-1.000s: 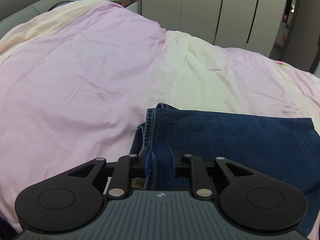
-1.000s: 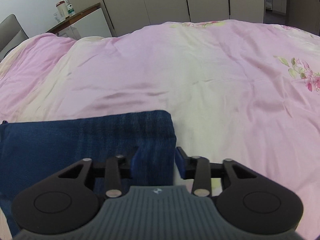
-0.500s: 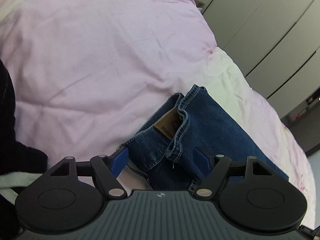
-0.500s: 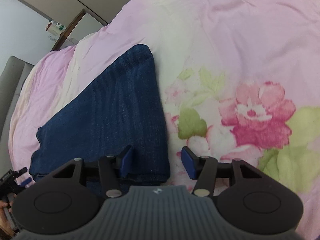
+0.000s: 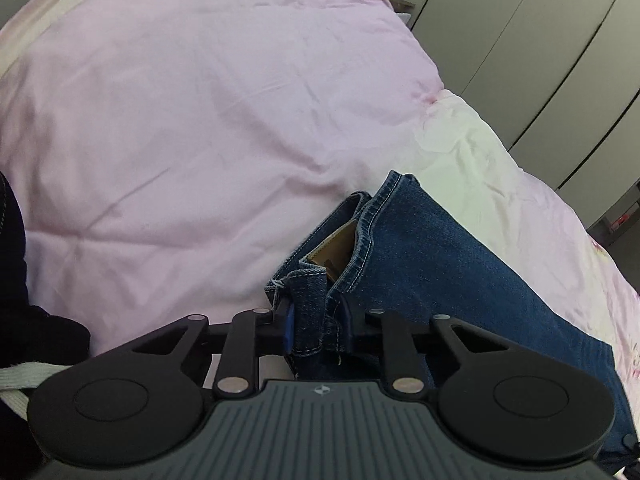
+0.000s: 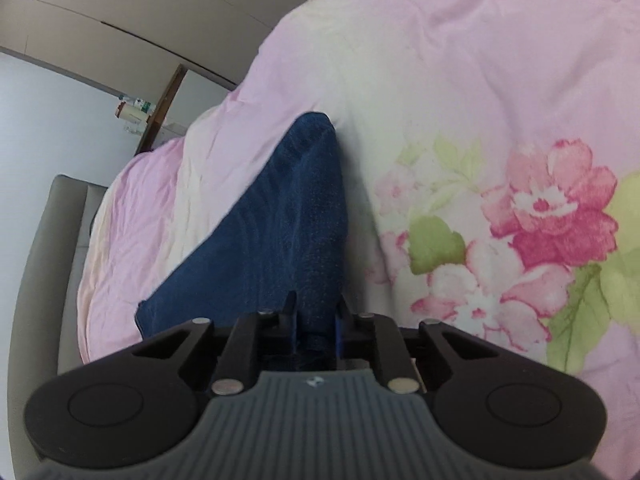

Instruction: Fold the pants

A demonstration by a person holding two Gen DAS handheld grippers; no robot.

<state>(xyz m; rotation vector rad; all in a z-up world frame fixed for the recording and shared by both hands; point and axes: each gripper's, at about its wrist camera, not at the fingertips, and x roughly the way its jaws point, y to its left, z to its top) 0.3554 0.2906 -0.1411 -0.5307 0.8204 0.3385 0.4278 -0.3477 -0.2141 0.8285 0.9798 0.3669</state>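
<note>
Dark blue denim pants lie folded on the pink bed cover. In the left wrist view my left gripper is shut on the waistband end, where a brown leather label shows between the layers. In the right wrist view my right gripper is shut on the near edge of the folded pants, which stretch away up and to the left over the floral bed cover. The fabric between both sets of fingers hides the pad faces.
Beige wardrobe doors stand behind the bed. A grey headboard and a bedside table with bottles are at the left in the right wrist view. The person's dark clothing is at the left edge.
Half a second ago both grippers were open around the pants' near edge. Both have now closed on the denim, the left on the waistband, the right on the folded edge.
</note>
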